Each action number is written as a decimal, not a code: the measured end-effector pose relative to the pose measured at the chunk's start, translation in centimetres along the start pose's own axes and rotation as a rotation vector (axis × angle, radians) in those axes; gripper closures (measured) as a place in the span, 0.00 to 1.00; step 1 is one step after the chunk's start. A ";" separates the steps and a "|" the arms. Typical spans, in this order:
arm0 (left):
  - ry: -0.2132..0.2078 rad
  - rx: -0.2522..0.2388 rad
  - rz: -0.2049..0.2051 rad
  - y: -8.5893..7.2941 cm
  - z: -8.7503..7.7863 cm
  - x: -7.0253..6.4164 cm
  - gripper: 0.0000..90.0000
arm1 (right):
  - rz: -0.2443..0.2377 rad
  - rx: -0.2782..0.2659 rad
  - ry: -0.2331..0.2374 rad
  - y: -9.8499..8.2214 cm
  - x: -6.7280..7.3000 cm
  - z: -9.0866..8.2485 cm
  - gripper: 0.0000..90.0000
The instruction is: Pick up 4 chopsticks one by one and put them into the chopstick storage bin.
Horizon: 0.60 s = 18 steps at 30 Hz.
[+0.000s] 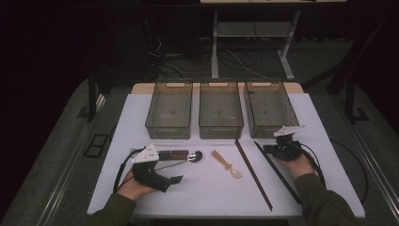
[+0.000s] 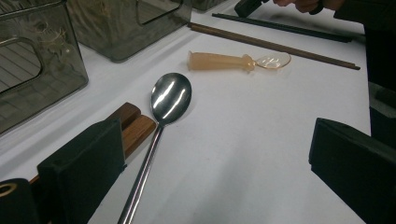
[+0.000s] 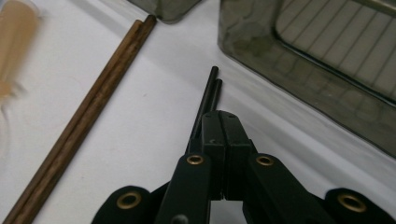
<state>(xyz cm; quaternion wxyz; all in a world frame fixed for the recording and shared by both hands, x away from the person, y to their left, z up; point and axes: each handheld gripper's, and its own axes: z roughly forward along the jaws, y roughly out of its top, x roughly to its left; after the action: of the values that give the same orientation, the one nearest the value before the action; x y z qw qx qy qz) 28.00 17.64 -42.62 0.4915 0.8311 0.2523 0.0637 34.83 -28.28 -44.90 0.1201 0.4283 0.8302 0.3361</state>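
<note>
My left gripper lies open at the table's front left. A metal spoon lies with its handle between the wide jaws, untouched. A brown wooden pair of sticks lies beside the spoon, partly under one jaw. My right gripper is shut, pads pressed together, with its tips over the far end of the black chopsticks. They run under the jaws, not between the pads. An amber plastic spoon and long brown chopsticks lie in the middle.
Three see-through bins stand in a row at the back of the white table mat. The right bin's wall is close beside my right gripper. Cables and table legs lie on the dark floor behind.
</note>
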 end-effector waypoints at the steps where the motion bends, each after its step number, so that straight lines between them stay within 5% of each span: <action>1: 0.000 -0.001 0.001 0.0 0.0 0.0 0.03 | -0.006 0.001 0.003 0.0 0.1 0.0 0.99; 18: -0.004 0.000 0.000 0.0 0.0 -0.1 0.03 | -0.051 0.023 0.057 0.5 1.8 0.4 0.99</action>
<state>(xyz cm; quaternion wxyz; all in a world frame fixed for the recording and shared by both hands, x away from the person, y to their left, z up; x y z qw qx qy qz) 27.96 17.61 -42.61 0.4920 0.8312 0.2514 0.0622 34.24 -26.41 -44.74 0.1000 0.3985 0.8477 0.3357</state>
